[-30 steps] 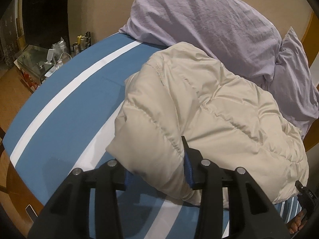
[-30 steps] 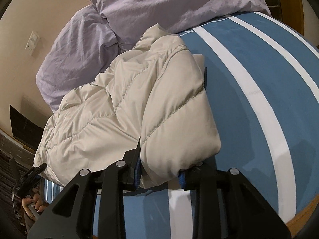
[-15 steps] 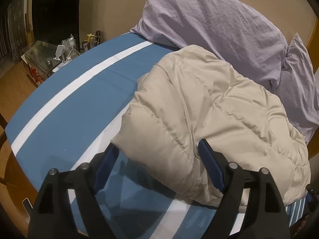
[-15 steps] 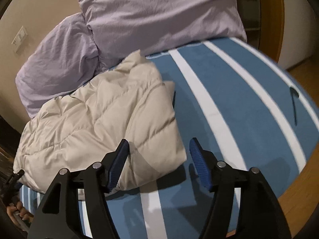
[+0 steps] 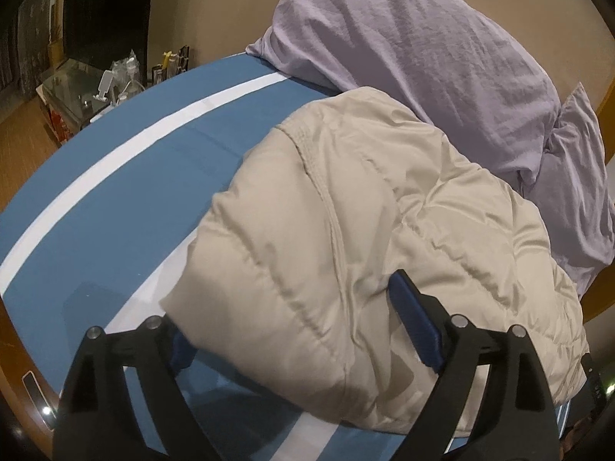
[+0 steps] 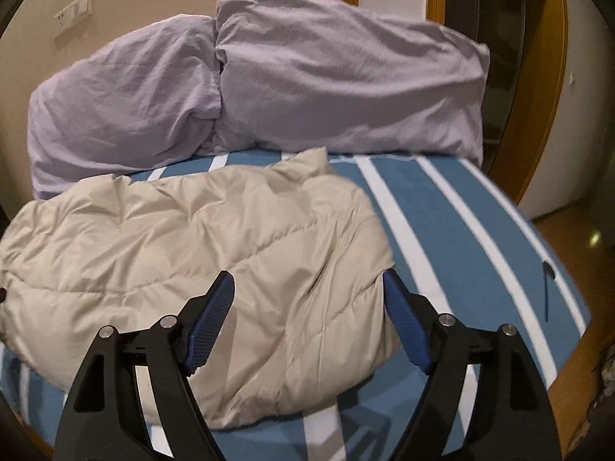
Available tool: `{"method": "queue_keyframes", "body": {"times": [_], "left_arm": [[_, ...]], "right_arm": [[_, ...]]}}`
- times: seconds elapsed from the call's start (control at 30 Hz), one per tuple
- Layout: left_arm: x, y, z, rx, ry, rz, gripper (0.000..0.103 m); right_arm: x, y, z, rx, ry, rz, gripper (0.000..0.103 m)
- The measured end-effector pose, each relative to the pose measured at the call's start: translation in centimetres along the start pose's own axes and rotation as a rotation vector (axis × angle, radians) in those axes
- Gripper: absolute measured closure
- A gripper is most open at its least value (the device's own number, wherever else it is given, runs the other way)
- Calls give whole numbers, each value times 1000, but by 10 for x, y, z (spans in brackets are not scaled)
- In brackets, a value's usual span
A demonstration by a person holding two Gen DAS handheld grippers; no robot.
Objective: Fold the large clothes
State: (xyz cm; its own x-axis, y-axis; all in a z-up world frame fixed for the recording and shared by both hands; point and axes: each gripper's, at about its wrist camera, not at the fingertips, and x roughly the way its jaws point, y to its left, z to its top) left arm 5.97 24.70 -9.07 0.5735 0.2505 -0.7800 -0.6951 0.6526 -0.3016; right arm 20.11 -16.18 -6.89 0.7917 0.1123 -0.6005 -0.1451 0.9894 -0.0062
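A beige quilted puffer jacket (image 5: pixel 365 207) lies folded in a thick bundle on the blue and white striped bed (image 5: pixel 127 176); it also shows in the right wrist view (image 6: pixel 215 238). My left gripper (image 5: pixel 292 330) is open, its jaws spread around the jacket's near left corner without closing on it. My right gripper (image 6: pixel 307 319) is open, its jaws spread over the jacket's near right edge, holding nothing.
Two lilac pillows (image 6: pixel 269 77) lean against the wall behind the jacket; one shows in the left wrist view (image 5: pixel 415 50). A cluttered glass side table (image 5: pixel 88 92) stands left of the bed. A wooden door frame (image 6: pixel 538 77) is at right. The bed's (image 6: pixel 461 230) wooden edge is near.
Both grippers were shut on the jacket's near edge a second ago. They have opened, let it go and drawn back a little. The jacket now rests on the bed.
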Motion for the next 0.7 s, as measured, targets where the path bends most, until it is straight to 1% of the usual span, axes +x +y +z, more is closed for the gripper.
{"method": "queue_keyframes", "body": {"times": [0.1,0.23,0.33,0.53,0.7], "left_arm": [[3,0,2,-10,3,3,14],[5,-2,4,-8,3,11,14],[6,-3,4,-9,2,14,13],[8,-5,5,-8,2,17,13],[10,-6,5,-15,-1,19,13]], "right_arm": [[3,4,7,-3,-8,2,23],[0,14,22,-26,-39,48,23],[4,26,27,-42,-12,107,23],[15,51,15,-82,41,170,23],[22,62,2,-94,83,205,23]]}}
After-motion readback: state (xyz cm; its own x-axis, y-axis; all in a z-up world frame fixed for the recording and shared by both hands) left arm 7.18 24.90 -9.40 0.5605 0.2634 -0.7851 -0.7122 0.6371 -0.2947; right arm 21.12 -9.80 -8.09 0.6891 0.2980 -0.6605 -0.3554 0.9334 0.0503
